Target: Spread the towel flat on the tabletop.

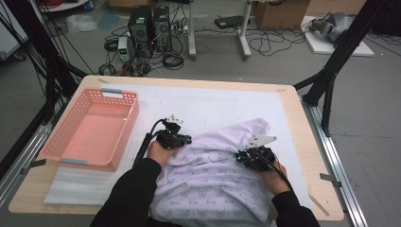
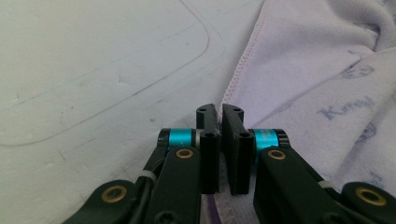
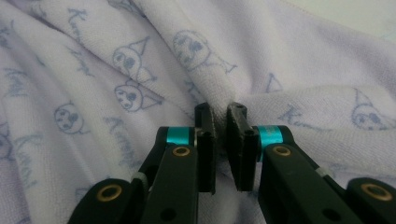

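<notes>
- The left tongs (image 1: 176, 134) are seen closed on the stitched hem of a lilac towel (image 1: 213, 175); in the left gripper view the hem (image 2: 232, 88) runs straight into the narrow gap between the two black jaws.
- No earlier picture is offered, so only the clamped state is told.
- The right tongs (image 3: 220, 122) are held nearly shut, and a raised fold of the printed cloth (image 3: 140, 79) is pinched between their pads.
- The towel is found bunched between and behind both tongs, spread toward the person's side of the bench (image 1: 302, 137), with a rumpled peak just beyond the right tongs.
- A white mat (image 2: 93, 70) is seen under and to the left of the left tongs, bare of cloth.
- A pink basket (image 1: 90, 127) is placed well apart from the left tongs, on their outer side, and is not touched by the towel.
</notes>
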Motion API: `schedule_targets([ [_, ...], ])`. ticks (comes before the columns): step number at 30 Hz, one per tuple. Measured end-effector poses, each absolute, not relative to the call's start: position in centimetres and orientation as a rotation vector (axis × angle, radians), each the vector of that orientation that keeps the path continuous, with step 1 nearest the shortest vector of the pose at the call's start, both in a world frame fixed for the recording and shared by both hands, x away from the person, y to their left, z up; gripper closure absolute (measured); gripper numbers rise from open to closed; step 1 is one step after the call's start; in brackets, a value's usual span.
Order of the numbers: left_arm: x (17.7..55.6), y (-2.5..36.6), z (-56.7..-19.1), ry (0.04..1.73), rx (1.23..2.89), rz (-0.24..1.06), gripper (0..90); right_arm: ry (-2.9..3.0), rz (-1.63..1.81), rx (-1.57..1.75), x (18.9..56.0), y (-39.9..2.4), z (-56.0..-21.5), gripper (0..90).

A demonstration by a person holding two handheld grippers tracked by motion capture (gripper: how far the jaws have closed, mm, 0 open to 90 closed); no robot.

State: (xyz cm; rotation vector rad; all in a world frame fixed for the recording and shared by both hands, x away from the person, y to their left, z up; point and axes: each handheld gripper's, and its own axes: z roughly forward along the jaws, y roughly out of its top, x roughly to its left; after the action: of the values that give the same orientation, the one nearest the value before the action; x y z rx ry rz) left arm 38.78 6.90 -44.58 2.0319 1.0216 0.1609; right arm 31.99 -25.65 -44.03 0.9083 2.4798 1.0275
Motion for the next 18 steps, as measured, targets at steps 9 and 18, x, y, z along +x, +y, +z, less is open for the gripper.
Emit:
schedule_targets([
  [9,40.6,7.4,-43.6,1.099,1.968,0.259,87.7,2.472,1.038,0.924,32.2,-25.3,-44.0,79.8],
  [18,45.1,8.5,-42.0,1.230,1.928,0.420,88.0,2.376,1.098,0.930,32.0,-24.5,-43.2,52.5],
])
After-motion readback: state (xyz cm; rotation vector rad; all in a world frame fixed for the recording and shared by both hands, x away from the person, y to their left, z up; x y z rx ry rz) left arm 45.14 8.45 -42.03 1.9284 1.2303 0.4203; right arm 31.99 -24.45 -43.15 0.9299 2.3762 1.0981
